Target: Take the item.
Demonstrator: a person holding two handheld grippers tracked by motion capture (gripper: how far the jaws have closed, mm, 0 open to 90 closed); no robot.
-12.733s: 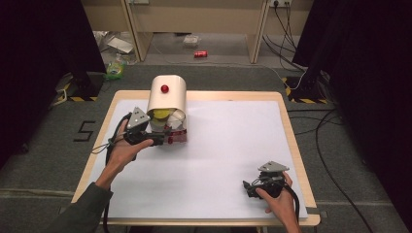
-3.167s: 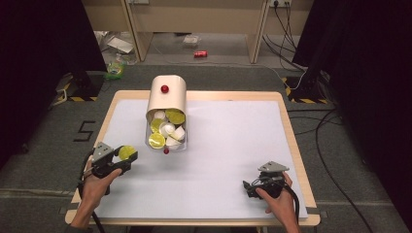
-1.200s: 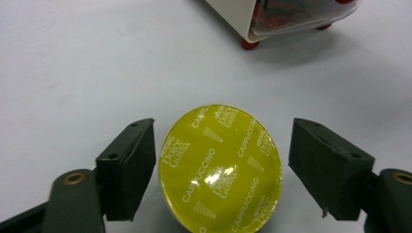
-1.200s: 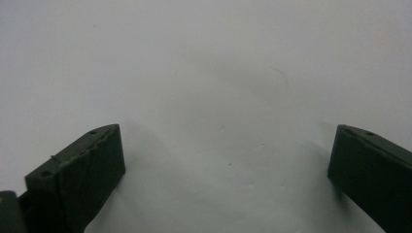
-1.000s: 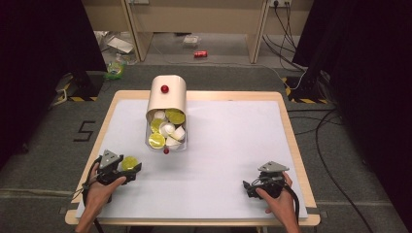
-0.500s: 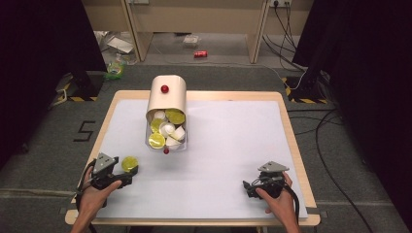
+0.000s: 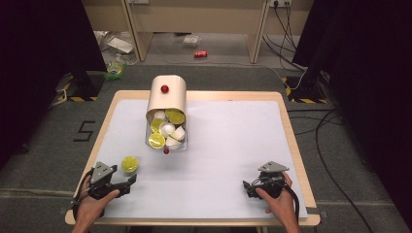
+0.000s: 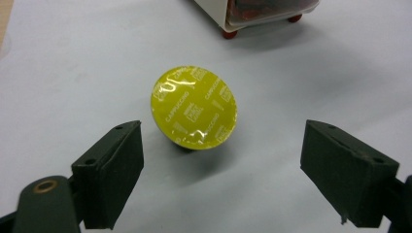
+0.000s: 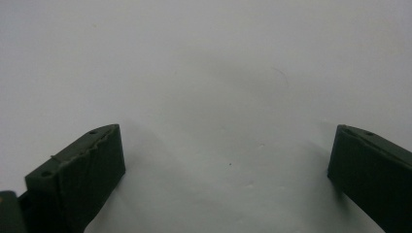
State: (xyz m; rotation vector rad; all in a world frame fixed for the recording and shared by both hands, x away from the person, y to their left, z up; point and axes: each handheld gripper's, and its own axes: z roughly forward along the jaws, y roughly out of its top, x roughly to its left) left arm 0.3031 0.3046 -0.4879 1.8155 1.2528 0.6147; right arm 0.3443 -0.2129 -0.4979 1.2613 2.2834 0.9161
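Left gripper (image 7: pixel 127 181): I held it near the bench's front left corner, jaws spread wide and gripping nothing, aimed at the capsule.
Right gripper (image 7: pixel 249 186): I held it low near the front right corner, jaws wide apart over bare white surface, nothing between them.
Capsule (image 8: pixel 194 108): one yellow coffee capsule sat alone on the bench near the left edge, just ahead of my left gripper and apart from both jaws. In the left gripper view it lay tipped, its foil lid facing the camera.
Dispenser (image 7: pixel 166 94): a cream, rounded-top box with a red knob stood toward the back edge, left of centre; its open clear drawer held more yellow and white capsules.
Risk, as I judged it: the capsule's round body could roll or skid on the smooth sheet if one jaw nudged it first.
Second risk: a hard squeeze might dent the thin foil lid or crush the light shell.
Materials: glossy, wrinkled yellow foil printed with small white lettering; matte black blocky jaw pads with chipped edges.
Bench (image 7: pixel 233 145): a smooth white covering on a pale wooden frame.
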